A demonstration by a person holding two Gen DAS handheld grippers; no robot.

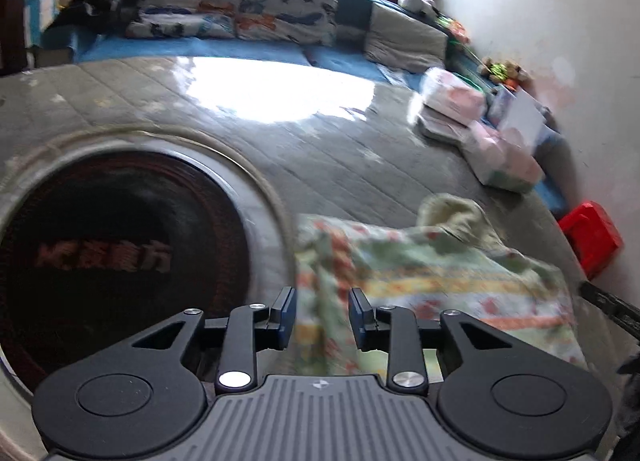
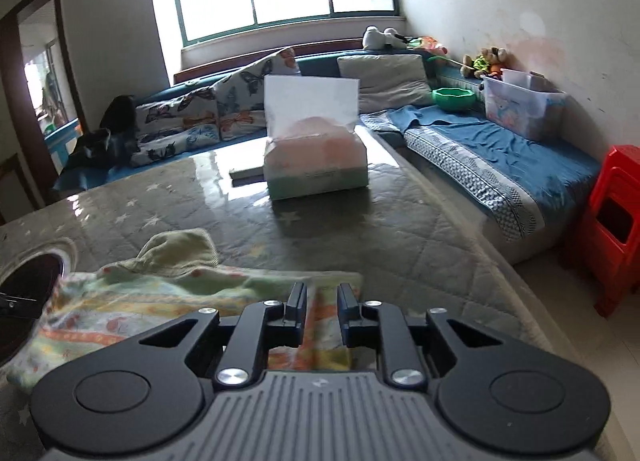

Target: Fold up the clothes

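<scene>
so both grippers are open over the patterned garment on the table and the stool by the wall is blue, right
Not quite: the stool is red, as the right wrist view shows; the blue thing there is the cloth on the bench. The rest holds: the left gripper and right gripper are both open over the patterned garment on the table.

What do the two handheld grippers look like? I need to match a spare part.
The left gripper has black linkage arms with silver pivot bolts, round black housings, a ribbed grey base and blue-faced finger pads. The right gripper is built the same, but its pads look black.
</scene>
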